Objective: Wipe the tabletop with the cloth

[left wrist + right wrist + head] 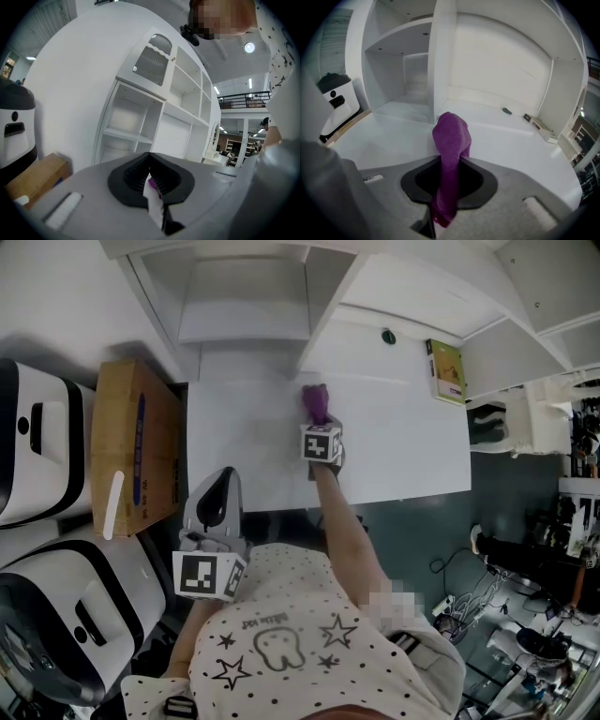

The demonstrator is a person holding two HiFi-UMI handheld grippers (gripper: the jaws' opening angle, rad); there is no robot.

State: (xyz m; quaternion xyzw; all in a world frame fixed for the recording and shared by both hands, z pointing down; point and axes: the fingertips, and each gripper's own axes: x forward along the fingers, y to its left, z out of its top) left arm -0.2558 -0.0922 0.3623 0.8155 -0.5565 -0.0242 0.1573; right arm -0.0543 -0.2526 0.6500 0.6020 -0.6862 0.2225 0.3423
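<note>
The right gripper (320,424) is reaching out over the white table (403,442), just above the middle of the head view, and its jaws are clamping tight on the purple cloth (317,403). In the right gripper view the cloth (451,138) is bunching up in a rounded fold beyond the gripper (450,159) and trailing back down between the jaws, with the fold touching the table (384,136) just in front of the white shelf unit's upright divider (438,61). The left gripper (223,479) is hanging at the lower left, off the table's near edge and close to the person's starred shirt (309,643). Its own view is showing the jaws of this gripper (150,155) drawn together and gripping nothing. At the left a cardboard box (141,442) is sitting closed, its contents hidden, beside two white-and-black machines (37,456). At the upper right a green-covered book (447,371) is lying on the table.
</note>
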